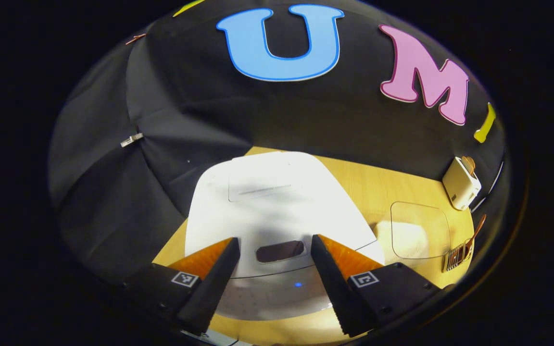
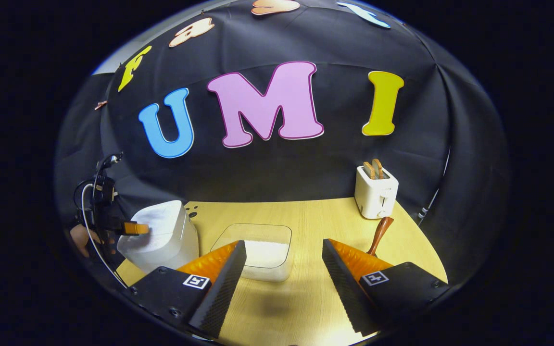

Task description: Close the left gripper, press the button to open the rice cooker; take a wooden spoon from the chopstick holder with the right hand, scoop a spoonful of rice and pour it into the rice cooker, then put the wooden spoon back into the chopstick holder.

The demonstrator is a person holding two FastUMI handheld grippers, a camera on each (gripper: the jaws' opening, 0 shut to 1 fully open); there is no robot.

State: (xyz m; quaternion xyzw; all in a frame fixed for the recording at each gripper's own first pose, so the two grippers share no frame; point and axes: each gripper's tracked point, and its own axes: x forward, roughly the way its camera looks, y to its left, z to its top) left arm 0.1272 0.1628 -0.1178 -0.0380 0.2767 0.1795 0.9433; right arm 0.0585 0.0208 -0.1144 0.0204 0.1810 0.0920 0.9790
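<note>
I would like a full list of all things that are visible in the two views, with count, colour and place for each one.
rice cooker: one, white, lid shut, on the left part of the table, under the left gripper.
rice container: one, clear, white rice inside, middle of the table, right of the rice cooker.
toaster: one, white, two brown slices in its slots, at the back right by the cloth wall.
wooden spoon: one, brown, handle rising at the right, in front of the toaster.
chopstick holder: one, slatted, beside the rice container; colour hard to tell.
table: one, light wood.
left gripper: one, open, above the rice cooker's front.
right gripper: one, open, above the table, facing the rice container.
</note>
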